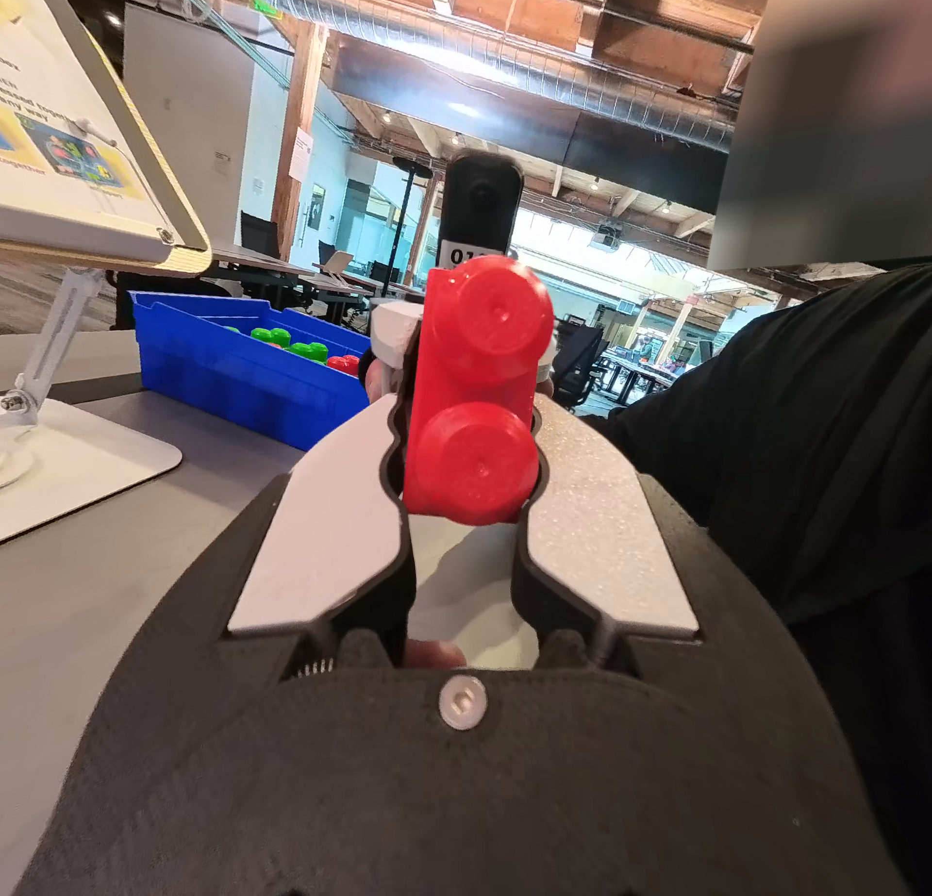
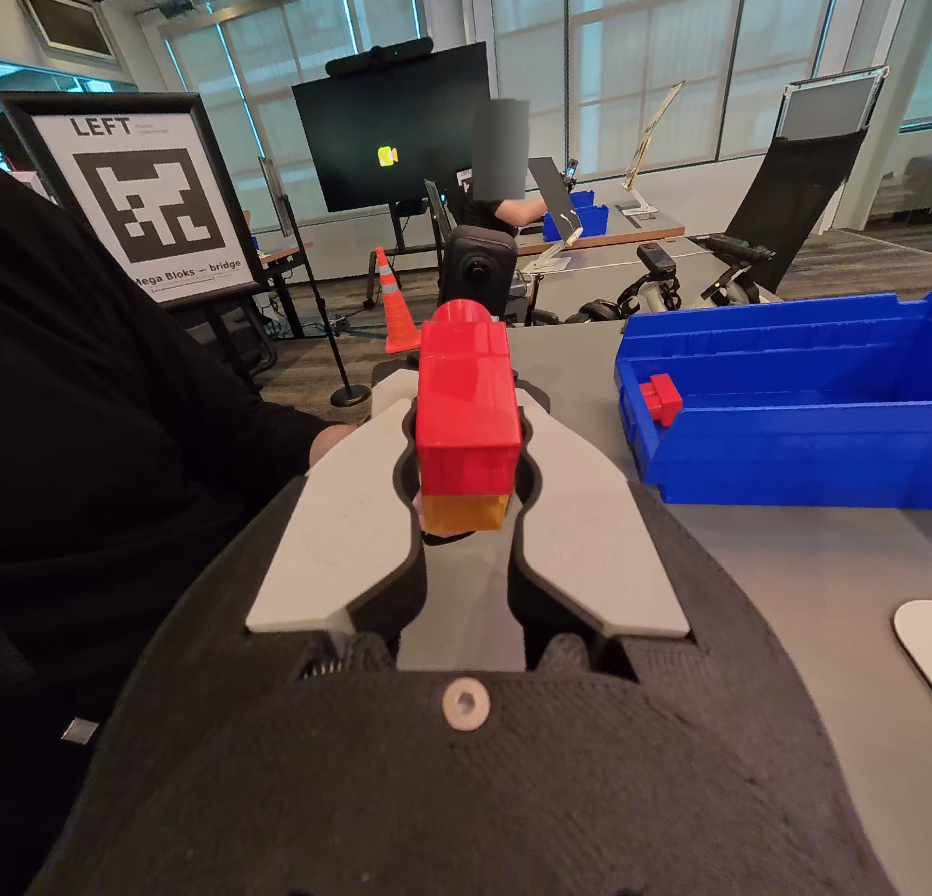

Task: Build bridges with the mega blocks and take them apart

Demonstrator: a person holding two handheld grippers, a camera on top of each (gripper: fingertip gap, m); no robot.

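Note:
In the left wrist view my left gripper (image 1: 469, 418) is shut on a red two-stud block (image 1: 474, 392), studs facing the camera, held above the grey table (image 1: 101, 619). The right gripper's white fingertip (image 1: 396, 332) shows just behind it. In the right wrist view my right gripper (image 2: 466, 428) is shut on a red block (image 2: 466, 418). An orange-yellow block (image 2: 464, 514) sits against its near end. A second red block (image 2: 464, 337) with a stud joins its far end. The left gripper's finger (image 2: 391, 387) is just beyond. The two grippers face each other.
A blue bin (image 1: 227, 372) at the left holds green blocks (image 1: 297, 347) and a red one. It also shows in the right wrist view (image 2: 781, 458), with a red block (image 2: 660, 400) inside. A document stand (image 1: 75, 115) stands at far left. A black sleeve (image 1: 807, 418) is alongside. Less than 4 cm separates the two grippers' tips.

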